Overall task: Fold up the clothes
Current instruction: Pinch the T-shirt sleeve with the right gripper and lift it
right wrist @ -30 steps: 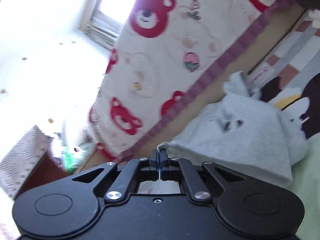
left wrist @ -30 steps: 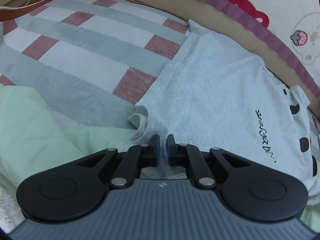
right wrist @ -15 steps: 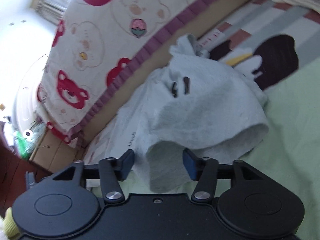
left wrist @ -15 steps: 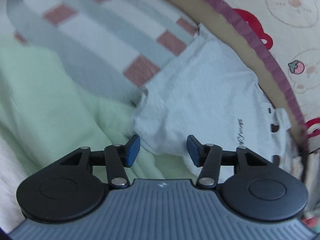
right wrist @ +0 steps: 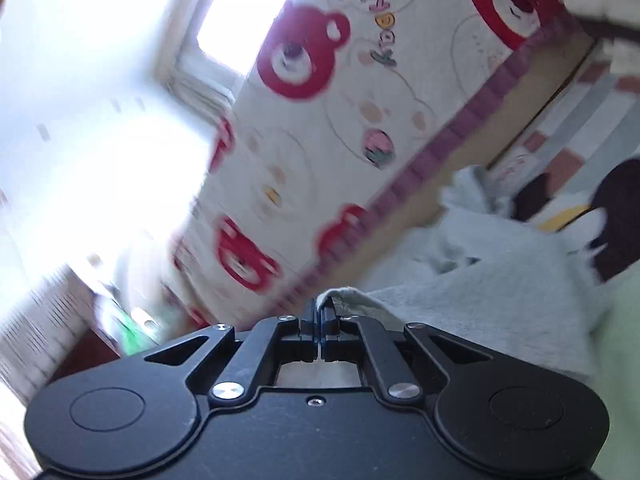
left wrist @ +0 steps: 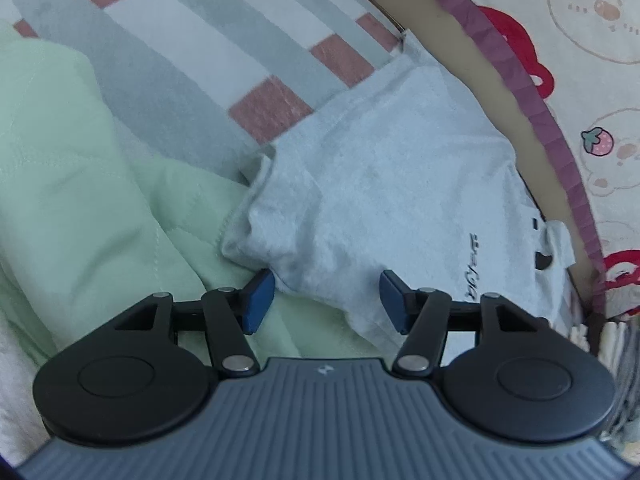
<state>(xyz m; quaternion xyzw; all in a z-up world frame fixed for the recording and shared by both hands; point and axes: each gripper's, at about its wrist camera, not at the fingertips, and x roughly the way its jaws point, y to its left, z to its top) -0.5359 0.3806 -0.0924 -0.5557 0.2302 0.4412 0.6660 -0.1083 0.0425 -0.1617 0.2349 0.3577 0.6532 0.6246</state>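
Observation:
A light grey T-shirt [left wrist: 380, 184] with small black lettering lies on the bed, folded over itself, against the bear-print pad. My left gripper [left wrist: 327, 298] points down at its near edge. Its jaws are opening; the shirt's corner lies between the blue pads [left wrist: 259, 300], which do not press on it. In the right wrist view my right gripper [right wrist: 319, 312] is shut on an edge of the same grey T-shirt [right wrist: 500, 300], which drapes away to the right.
A pale green quilt [left wrist: 80, 200] lies bunched at the left and under the shirt. The sheet [left wrist: 180, 48] has grey, white and pink checks. A bear-print padded wall [right wrist: 360, 100] borders the bed. A bright window [right wrist: 240, 12] is beyond it.
My left gripper let go of the shirt's hem, spread its jaws and rolled. My right gripper opened over a shirt fold half a second ago, then shut on its edge and tilted up.

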